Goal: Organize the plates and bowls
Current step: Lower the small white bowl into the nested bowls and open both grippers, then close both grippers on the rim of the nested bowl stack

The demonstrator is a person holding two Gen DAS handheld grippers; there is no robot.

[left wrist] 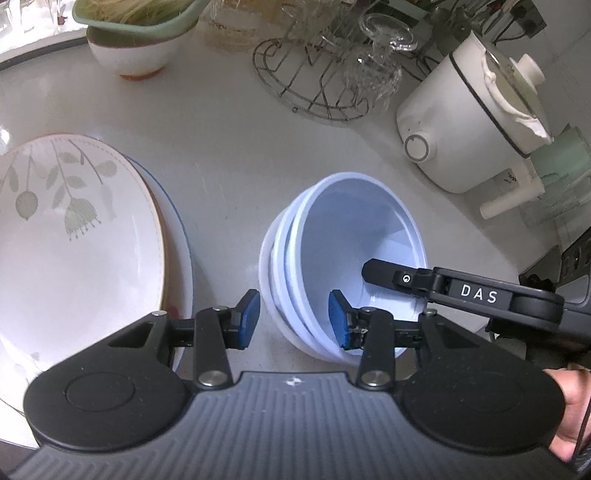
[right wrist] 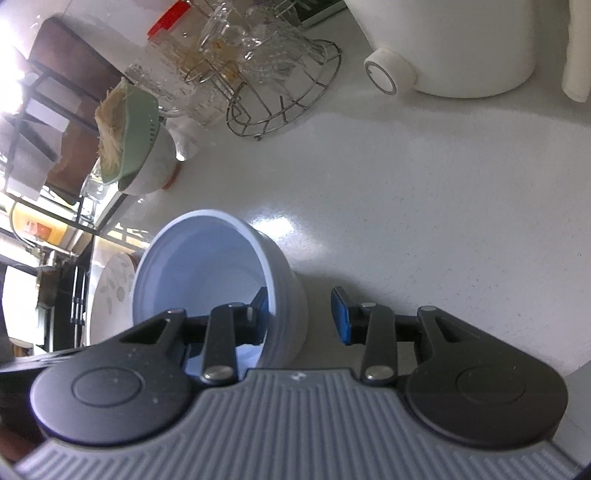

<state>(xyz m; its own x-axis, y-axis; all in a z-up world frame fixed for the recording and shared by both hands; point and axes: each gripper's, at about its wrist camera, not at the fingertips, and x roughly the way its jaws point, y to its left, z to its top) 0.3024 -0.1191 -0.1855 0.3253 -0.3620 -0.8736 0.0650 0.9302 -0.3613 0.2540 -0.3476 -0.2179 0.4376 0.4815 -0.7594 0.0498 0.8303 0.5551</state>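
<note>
A stack of pale blue bowls [left wrist: 343, 236] sits at the middle of the white counter [left wrist: 221, 147]. My left gripper [left wrist: 293, 319] is open and straddles the stack's near rim, one blue pad outside and one inside, with small gaps showing. My right gripper [right wrist: 301, 314] straddles the bowls' [right wrist: 207, 273] right wall. Its left finger is inside the top bowl, and its right pad [right wrist: 340, 319] stands clear of the outer wall. In the left wrist view that inside finger [left wrist: 384, 273] reaches in from the right. Stacked plates [left wrist: 74, 240], the top one leaf-patterned, lie to the left.
A white electric pot [left wrist: 476, 122] stands at the back right, with a wire rack of glasses [left wrist: 332, 74] behind the bowls. A white bowl holding a green strainer [left wrist: 136, 33] is at the back left. A person's hand [left wrist: 569, 406] grips the right tool.
</note>
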